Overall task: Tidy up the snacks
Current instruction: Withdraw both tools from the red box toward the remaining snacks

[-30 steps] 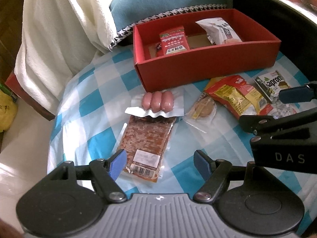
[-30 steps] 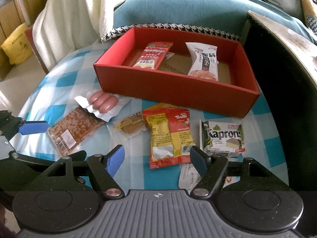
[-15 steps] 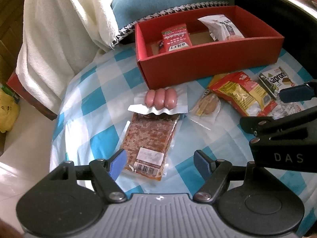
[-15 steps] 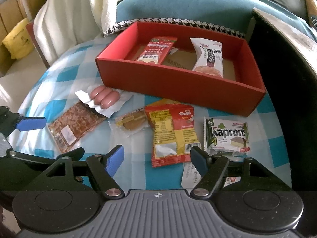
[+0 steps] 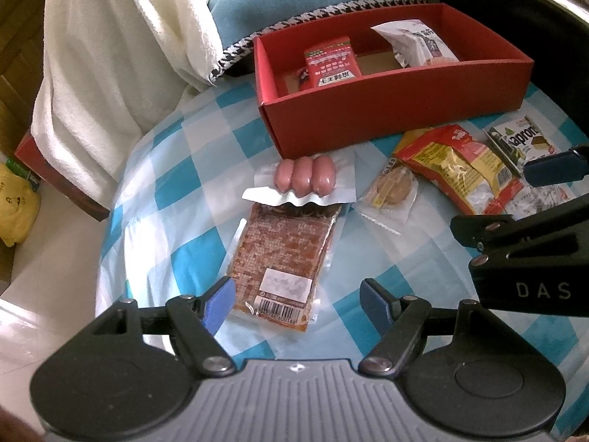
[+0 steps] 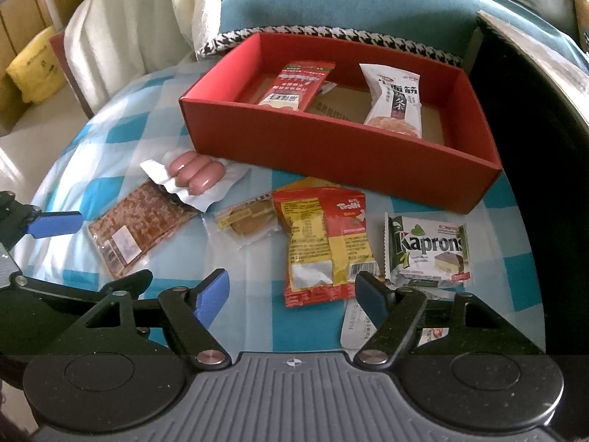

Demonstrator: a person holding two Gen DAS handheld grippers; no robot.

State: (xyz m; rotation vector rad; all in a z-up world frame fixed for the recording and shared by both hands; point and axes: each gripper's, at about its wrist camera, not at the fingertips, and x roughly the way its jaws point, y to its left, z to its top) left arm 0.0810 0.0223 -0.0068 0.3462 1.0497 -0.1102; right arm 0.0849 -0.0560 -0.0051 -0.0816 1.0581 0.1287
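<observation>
— So, what have I got under the left tongs (image 5: 297, 300)?

— Both pairs hang released with nothing between the blue pads. Just ahead of the left pair lies the flat clear-wrapped slab of reddish-brown dried meat (image 5: 285, 254), barcode end toward me, on the blue-and-white checked desk (image 5: 169, 191). Its far end is tucked under the silver foil pack of three pink sausages (image 5: 303, 184), which lies just in front of the red cardboard box (image 5: 397, 110).

— How would that slab handle?

— Light and thin, I'd judge, fairly stiff but lying flush on the cloth, with slick film. I'd nip the near short edge by the label and slide it out from under the sausages, not lift straight up.

— And the right tongs (image 6: 292, 294)?

— Open too, hovering over the red-and-yellow crinkly gummy bag (image 6: 324, 243), with the green-and-white Kaprons wafer packet (image 6: 427, 250) just beside it and a small clear-wrapped round cake (image 6: 246, 223) on its other side. The bag looks puffy and soft; I'd pinch a crimped end seam. The cake seems crushable, so grip the wrapper tail only.

— Anything already boxed?

— A red-and-white packet (image 6: 298, 84) and a white noodle-snack pouch (image 6: 395, 99) already lie inside.
</observation>
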